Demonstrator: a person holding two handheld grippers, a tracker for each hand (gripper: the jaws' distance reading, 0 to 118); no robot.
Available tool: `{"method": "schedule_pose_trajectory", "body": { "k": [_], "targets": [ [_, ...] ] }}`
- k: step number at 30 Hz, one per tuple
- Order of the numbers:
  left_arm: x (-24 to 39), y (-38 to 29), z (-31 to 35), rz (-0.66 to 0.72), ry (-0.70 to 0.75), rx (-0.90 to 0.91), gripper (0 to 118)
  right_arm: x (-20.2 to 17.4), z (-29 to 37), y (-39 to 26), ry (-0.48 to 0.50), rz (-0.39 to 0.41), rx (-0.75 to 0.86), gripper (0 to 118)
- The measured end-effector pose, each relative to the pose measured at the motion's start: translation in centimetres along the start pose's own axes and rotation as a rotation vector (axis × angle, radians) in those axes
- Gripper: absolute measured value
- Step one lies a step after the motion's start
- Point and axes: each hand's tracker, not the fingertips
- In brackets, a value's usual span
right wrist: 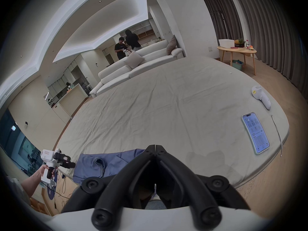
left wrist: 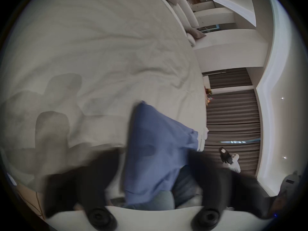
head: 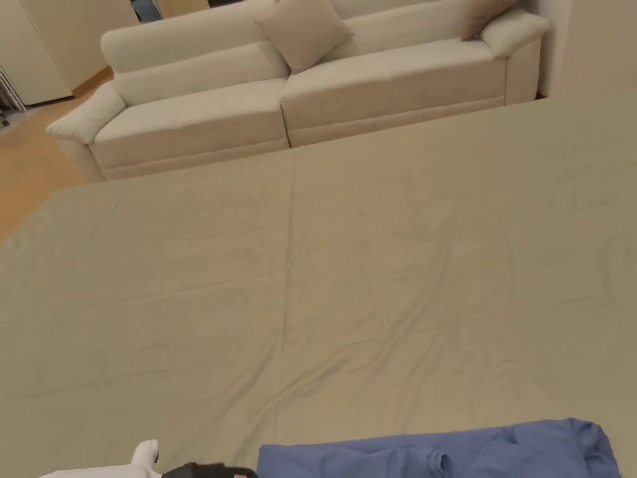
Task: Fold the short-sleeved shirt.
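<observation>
While both tools hover at the bed's near edge: blue shirt, crumpled.
Right gripper [right wrist: 155,147] jaws closed, tips meeting, nothing visibly caught; left gripper [right wrist: 66,163] jaws spread, holding nothing. Shirt [head: 448,451] bunched, rumpled on beige bedsheet [head: 348,274]; sofa [head: 298,93] beyond.

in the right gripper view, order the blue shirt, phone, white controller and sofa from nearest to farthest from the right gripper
1. blue shirt: just left of the right gripper, at the bed's near edge.
2. phone: off to the right, flat on the bed.
3. white controller: beyond the phone, by the bed's right edge.
4. sofa: farthest, past the bed's far side.
</observation>
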Motion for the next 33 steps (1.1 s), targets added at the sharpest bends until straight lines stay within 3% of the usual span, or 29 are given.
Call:
{"method": "schedule_pose_trajectory", "body": {
  "k": [1,4,6,7,8,9,10,12,14,18,21,24,27,29,33],
  "targets": [
    [-0.4,0.0,-1.0,-0.013,0.052,-0.003,117,-0.2,-0.2,-0.1,-0.004,-0.002,-0.007,0],
    [-1.3,0.9,-2.5,-0.022,-0.005,-0.095,116,-0.6,-0.5,-0.3,-0.006,-0.003,-0.021,0],
    [-1.0,0.6,-2.5,-0.046,-0.082,-0.069,112,-0.9,-0.5,-0.5,-0.013,0.004,-0.029,0],
    [-1.2,0.5,-2.8,-0.042,-0.101,-0.048,102,-1.0,-0.6,-0.5,-0.015,0.009,-0.031,0],
    [-1.6,0.4,-3.2,-0.018,-0.103,-0.049,77,-1.0,-0.6,-0.5,-0.017,0.011,-0.035,0],
    [-1.9,0.2,-3.5,0.003,-0.088,-0.055,20,-1.0,-0.7,-0.4,-0.02,0.012,-0.039,0],
    [-1.9,0.0,-4.0,0.016,-0.059,-0.057,6,-1.1,-0.7,-0.5,-0.024,0.01,-0.04,0],
    [-1.7,-0.5,-4.5,-0.061,0.098,-0.092,6,-1.0,-0.6,-0.5,-0.017,-0.001,-0.035,0],
    [-1.8,-0.9,-3.7,0.005,-0.024,-0.031,6,-1.0,-0.4,-0.5,-0.016,0.001,-0.028,0],
    [0.6,-1.5,-2.5,-0.001,0.027,-0.033,6,-0.6,-0.1,-0.4,-0.014,0.009,-0.022,0],
    [4.1,-3.0,-1.7,0.13,0.039,0.008,6,-0.1,0.6,-0.5,0.001,-0.01,0.008,0],
    [11.0,-4.4,-1.7,-0.041,0.04,0.042,6,0.7,1.2,-0.6,0.019,-0.023,0.026,0],
    [17.6,-6.0,-4.0,-0.094,-0.014,0.003,6,1.7,2.0,-0.9,0.051,-0.048,0.042,0],
    [21.5,-6.7,-7.1,-0.199,-0.017,-0.028,6,2.4,2.7,-1.1,0.052,-0.059,0.053,0],
    [26.4,-8.6,-15.7,-0.27,-0.051,-0.174,6,4.3,4.7,-1.5,0.05,-0.078,0.075,0]
  ]
}}
